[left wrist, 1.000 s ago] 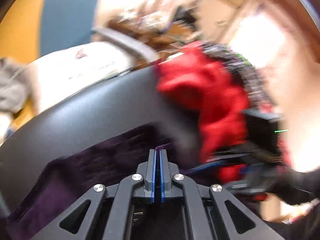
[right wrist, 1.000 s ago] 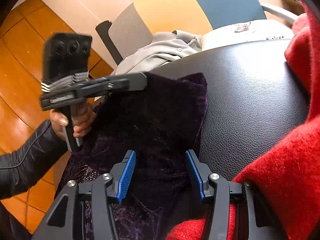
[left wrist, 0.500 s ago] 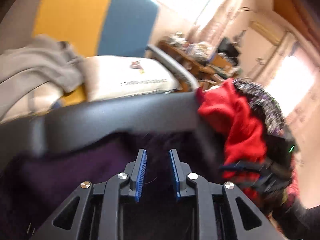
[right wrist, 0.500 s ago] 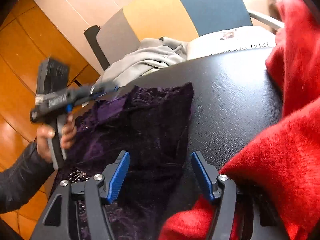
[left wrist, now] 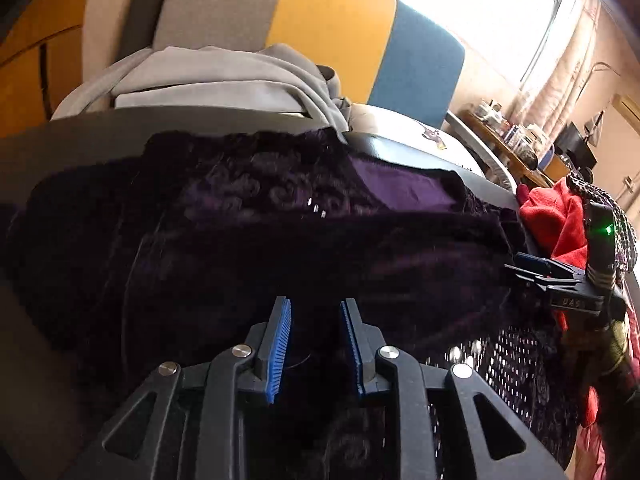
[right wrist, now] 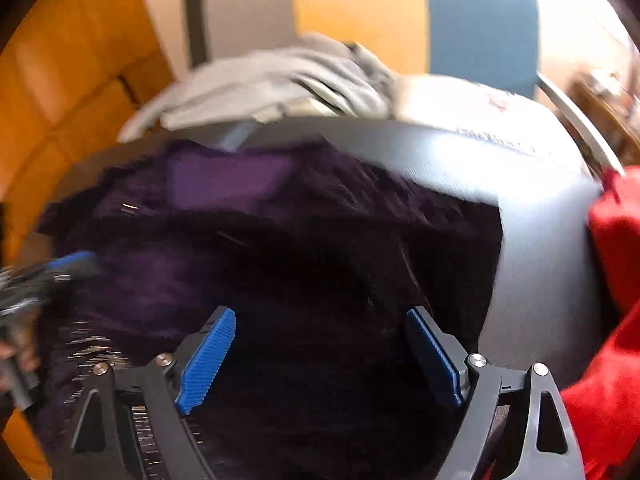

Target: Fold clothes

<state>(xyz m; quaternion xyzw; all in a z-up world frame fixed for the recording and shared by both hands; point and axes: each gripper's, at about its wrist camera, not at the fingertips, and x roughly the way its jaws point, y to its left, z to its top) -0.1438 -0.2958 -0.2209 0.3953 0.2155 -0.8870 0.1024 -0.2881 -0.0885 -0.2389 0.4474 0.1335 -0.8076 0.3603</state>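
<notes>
A dark purple velvet garment (left wrist: 304, 236) lies spread across the black table (left wrist: 72, 140); it also shows in the right wrist view (right wrist: 288, 248), blurred. My left gripper (left wrist: 315, 312) is open with a narrow gap, empty, over the garment's near part. My right gripper (right wrist: 320, 320) is wide open and empty above the garment's near edge. The right gripper also shows at the right of the left wrist view (left wrist: 532, 268). The left gripper shows blurred at the left edge of the right wrist view (right wrist: 68, 262).
A red fuzzy garment (left wrist: 556, 220) lies at the table's right side, also in the right wrist view (right wrist: 616, 280). A grey garment (left wrist: 216, 80) and a white printed one (left wrist: 416, 132) rest behind the table by a grey, yellow and blue chair back (left wrist: 332, 28).
My left gripper has opened, letting go of the purple garment, and pulled back toward its near edge. My right gripper has moved left over the garment and stayed open.
</notes>
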